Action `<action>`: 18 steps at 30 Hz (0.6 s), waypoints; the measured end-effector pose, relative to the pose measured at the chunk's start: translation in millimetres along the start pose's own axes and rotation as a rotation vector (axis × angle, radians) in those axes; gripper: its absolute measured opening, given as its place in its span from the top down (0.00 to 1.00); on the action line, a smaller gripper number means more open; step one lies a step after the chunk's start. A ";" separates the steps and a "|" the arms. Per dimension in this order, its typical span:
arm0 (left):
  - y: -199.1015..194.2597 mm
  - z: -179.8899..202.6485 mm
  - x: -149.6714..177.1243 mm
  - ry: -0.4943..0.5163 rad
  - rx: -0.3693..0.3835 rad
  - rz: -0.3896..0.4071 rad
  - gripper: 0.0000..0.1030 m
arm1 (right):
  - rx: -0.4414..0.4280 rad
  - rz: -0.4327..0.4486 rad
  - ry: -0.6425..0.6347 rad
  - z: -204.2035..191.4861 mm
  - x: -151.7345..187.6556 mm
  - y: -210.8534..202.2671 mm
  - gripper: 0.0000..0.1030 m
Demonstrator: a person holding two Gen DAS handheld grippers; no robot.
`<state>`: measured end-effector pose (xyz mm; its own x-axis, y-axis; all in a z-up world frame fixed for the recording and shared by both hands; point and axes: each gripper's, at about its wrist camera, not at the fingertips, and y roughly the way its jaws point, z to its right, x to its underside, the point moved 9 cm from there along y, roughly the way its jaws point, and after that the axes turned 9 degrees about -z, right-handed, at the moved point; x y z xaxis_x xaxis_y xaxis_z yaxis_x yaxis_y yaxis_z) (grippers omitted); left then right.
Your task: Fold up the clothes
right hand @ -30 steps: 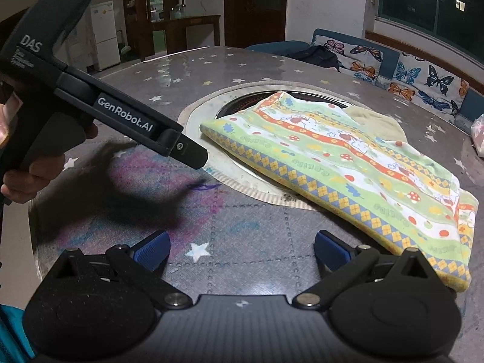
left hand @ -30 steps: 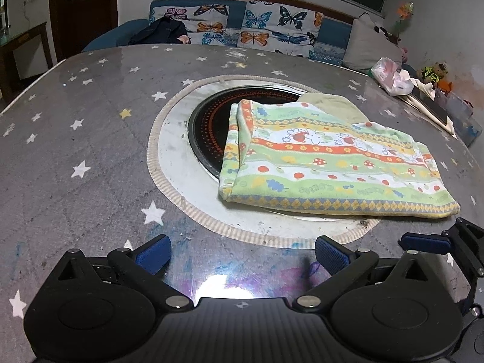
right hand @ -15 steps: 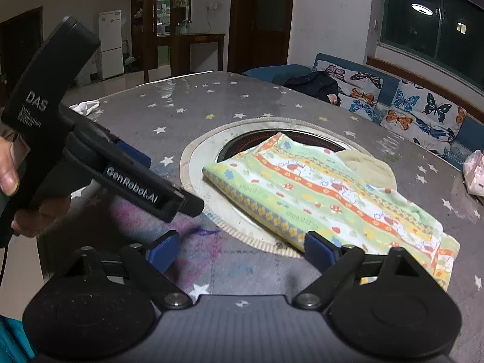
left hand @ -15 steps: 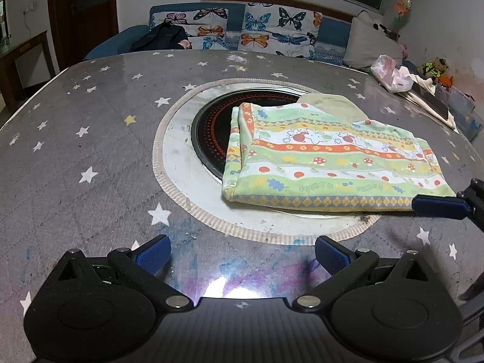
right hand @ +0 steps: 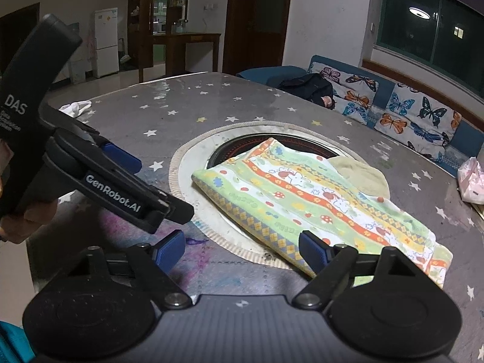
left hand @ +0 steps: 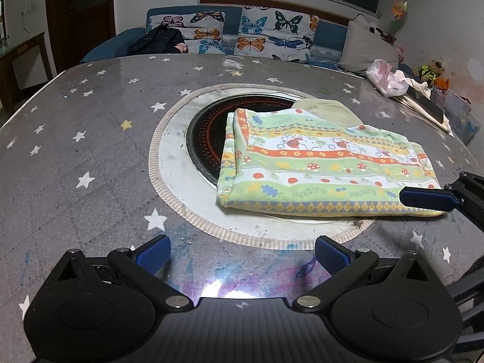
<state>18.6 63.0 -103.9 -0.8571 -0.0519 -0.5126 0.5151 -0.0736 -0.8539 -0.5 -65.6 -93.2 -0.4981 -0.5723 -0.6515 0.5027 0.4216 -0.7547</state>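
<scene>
A folded garment (left hand: 317, 163) with green, orange and white stripes and mushroom prints lies flat over the round hob (left hand: 205, 142) in the middle of the star-patterned table (left hand: 90, 127). A pale yellow-green piece (left hand: 329, 110) sticks out from under its far edge. My left gripper (left hand: 242, 254) hovers open over bare table in front of the garment. My right gripper (right hand: 242, 251) hangs above the garment (right hand: 302, 193) near its front corner. Its jaws are closing with nothing between them. One of its blue fingers (left hand: 426, 198) shows in the left wrist view.
A sofa with butterfly cushions (left hand: 266, 36) and a dark jacket (left hand: 157, 42) stands behind the table. A pink plastic bag (left hand: 387, 78) and flat items lie at the table's right edge. A white cloth (right hand: 75, 107) lies at the far left edge. A hand holds the left gripper's body (right hand: 121, 193).
The right gripper has risen and drawn back from the garment, and its jaws have narrowed. In the left wrist view its blue finger has climbed to the garment's near right corner.
</scene>
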 end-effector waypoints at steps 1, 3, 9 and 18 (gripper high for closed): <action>0.1 0.1 0.0 0.000 0.001 0.000 0.00 | -0.001 -0.002 0.000 0.2 -0.6 0.8 0.20; 0.5 0.2 0.1 -0.002 0.003 0.000 0.00 | -0.004 -0.003 -0.002 0.2 -1.8 2.1 0.20; 0.8 -4.9 -4.0 0.000 -0.008 0.013 0.00 | -0.018 0.001 -0.008 -1.3 -7.9 6.7 0.22; 0.2 -17.5 -9.5 -0.020 -0.021 0.018 0.00 | -0.029 0.004 -0.021 -5.0 -19.5 17.3 0.24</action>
<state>26.8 81.0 -100.8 -0.8474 -0.0726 -0.5260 0.5299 -0.0520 -0.8465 14.3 -43.7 -94.0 -0.4808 -0.5853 -0.6529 0.4837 0.4440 -0.7543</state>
